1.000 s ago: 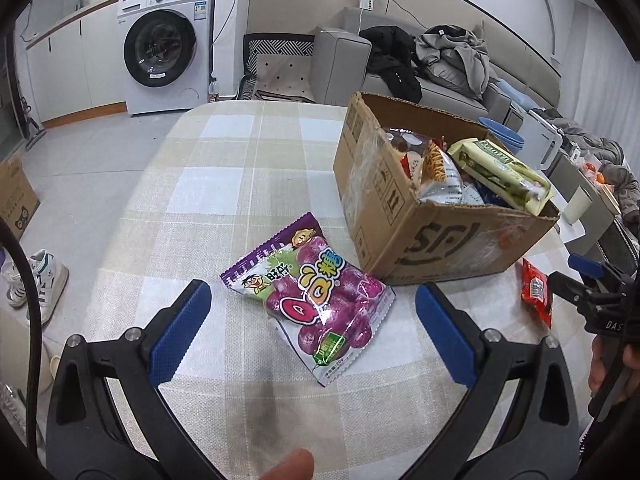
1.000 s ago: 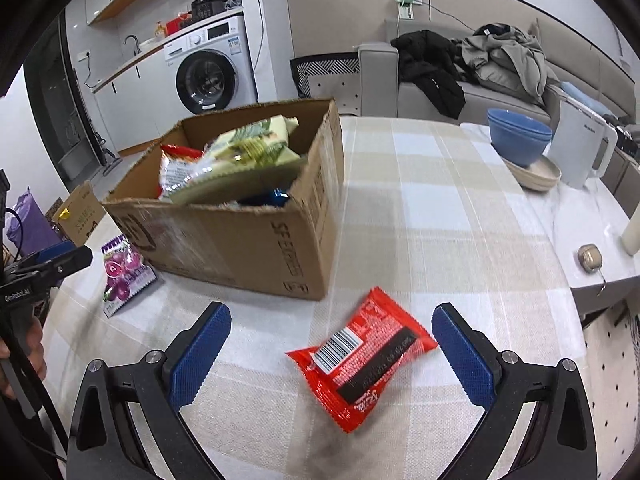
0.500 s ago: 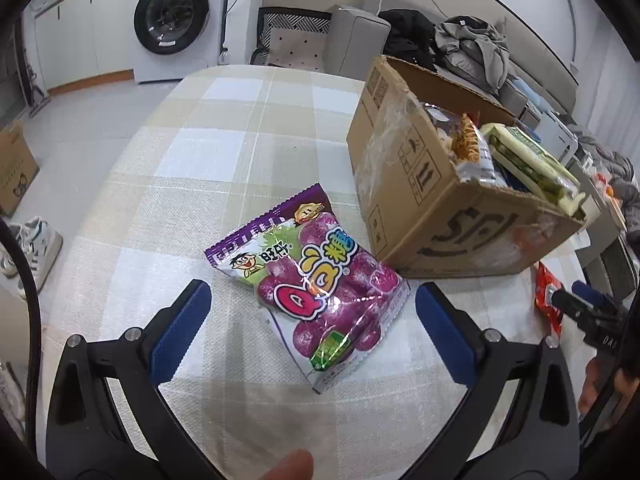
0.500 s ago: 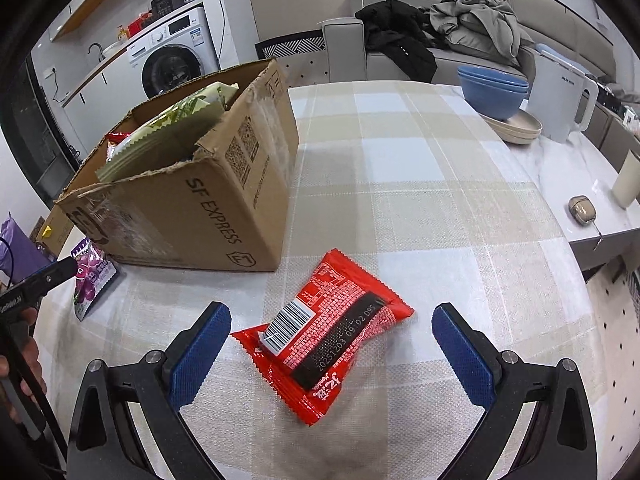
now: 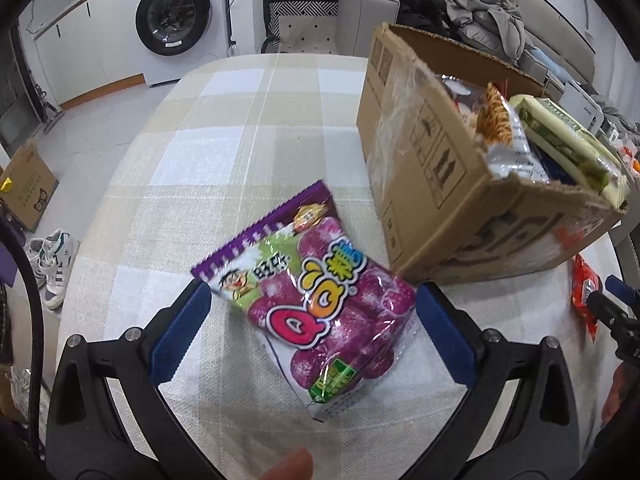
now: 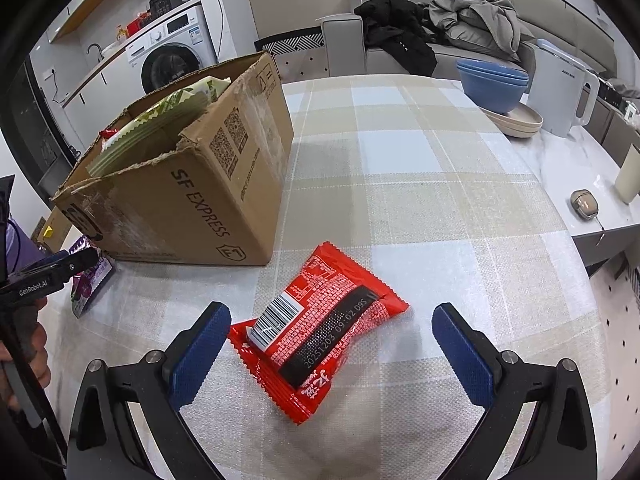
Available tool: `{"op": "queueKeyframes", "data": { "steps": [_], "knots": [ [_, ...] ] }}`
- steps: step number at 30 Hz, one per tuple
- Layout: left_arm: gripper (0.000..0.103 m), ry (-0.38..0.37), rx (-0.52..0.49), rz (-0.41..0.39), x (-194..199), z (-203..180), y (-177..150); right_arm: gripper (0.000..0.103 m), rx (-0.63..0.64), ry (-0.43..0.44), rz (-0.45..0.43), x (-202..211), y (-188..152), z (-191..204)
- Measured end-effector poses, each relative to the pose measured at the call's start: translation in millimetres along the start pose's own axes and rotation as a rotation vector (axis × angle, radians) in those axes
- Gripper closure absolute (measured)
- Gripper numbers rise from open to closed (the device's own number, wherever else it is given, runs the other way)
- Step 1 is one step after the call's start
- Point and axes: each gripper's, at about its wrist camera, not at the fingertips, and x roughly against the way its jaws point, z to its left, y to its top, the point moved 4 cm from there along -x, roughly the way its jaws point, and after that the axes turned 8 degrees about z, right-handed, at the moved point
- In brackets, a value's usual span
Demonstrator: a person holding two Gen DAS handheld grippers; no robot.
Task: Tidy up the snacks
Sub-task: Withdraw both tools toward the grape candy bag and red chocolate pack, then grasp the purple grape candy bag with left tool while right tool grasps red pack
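A purple candy bag [image 5: 316,312] lies flat on the checked tablecloth, and my left gripper [image 5: 310,320] is open with its blue pads on either side of it. A red snack packet [image 6: 316,332] lies label side up, straddled by my open right gripper [image 6: 332,340]. A cardboard box [image 5: 432,184] full of snack bags stands behind both; it is the SF Express box [image 6: 192,188] in the right wrist view. The purple bag [image 6: 86,284] and the left gripper's fingers [image 6: 56,266] show at the left edge there. The red packet [image 5: 584,292] shows at right in the left wrist view.
Blue bowls [image 6: 494,80] on a beige plate, a white kettle [image 6: 560,88], a cup [image 6: 630,176] and a small round object [image 6: 584,204] stand on the table's right side. A washing machine [image 5: 176,24], a sofa with clothes [image 6: 452,32] and shoes on the floor [image 5: 50,260] lie beyond.
Both grippers have moved forward and down: the purple bag and the red packet now sit between their pads. Both stay open.
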Motion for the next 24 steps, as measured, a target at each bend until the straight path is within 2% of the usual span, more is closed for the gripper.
{"op": "queueKeyframes", "data": {
  "steps": [11, 19, 24],
  "knots": [
    [0.001, 0.006, -0.018, 0.02, -8.7, 13.8, -0.9, 0.0, -0.007, 0.005, 0.012, -3.6, -3.2, -3.8],
    [0.001, -0.059, 0.006, 0.007, -12.6, -1.8, 23.8, 0.0, -0.016, 0.025, 0.014, -4.2, -4.0, -2.4],
    [0.001, -0.05, 0.027, 0.02, -27.4, -4.4, 43.2, 0.0, -0.004, 0.025, 0.016, -6.3, -0.7, 4.9]
  ]
}}
